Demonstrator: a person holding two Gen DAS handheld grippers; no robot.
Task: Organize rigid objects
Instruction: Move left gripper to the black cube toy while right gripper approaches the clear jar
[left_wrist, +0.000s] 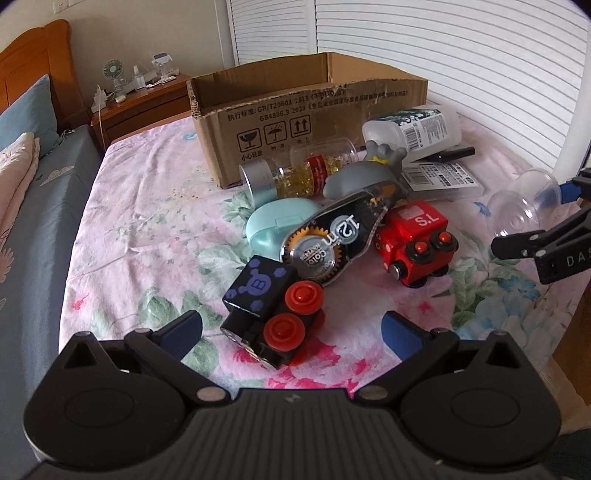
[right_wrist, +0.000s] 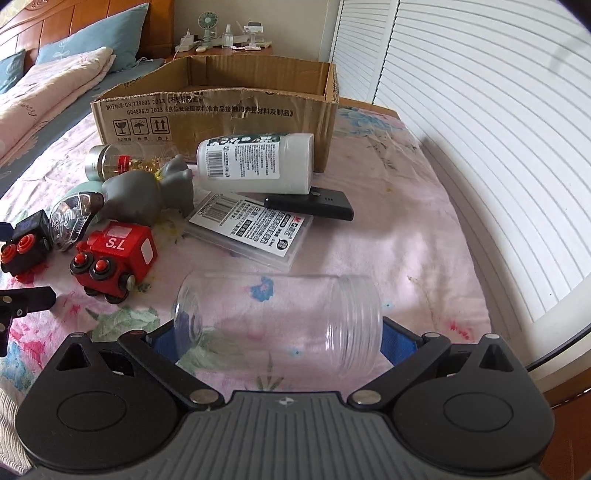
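Right wrist view: right gripper (right_wrist: 279, 338) closed across a clear plastic jar (right_wrist: 279, 317) lying sideways, blue pads (right_wrist: 397, 341) pressed on its two ends, threaded mouth to the right. Beyond it, on a floral pink bedsheet (right_wrist: 388, 240), a red toy train (right_wrist: 114, 258) marked "S.L" at left, a flat clear case (right_wrist: 251, 229) with a printed label in the middle, a black remote (right_wrist: 310, 208) partly under a white bottle (right_wrist: 258, 164) lying on its side, a grey rubber figure (right_wrist: 147, 192) left of these. Farther off, an open cardboard box (right_wrist: 221, 110). Left wrist view: left gripper (left_wrist: 291, 328) spread wide, holding nothing, fingers either side of a black toy train (left_wrist: 266, 306) with red wheels. Just past that, a tape dispenser (left_wrist: 332, 236) leaning over a mint oval case (left_wrist: 277, 225), and a clear capsule bottle (left_wrist: 295, 173) with silver cap near the box's front wall.
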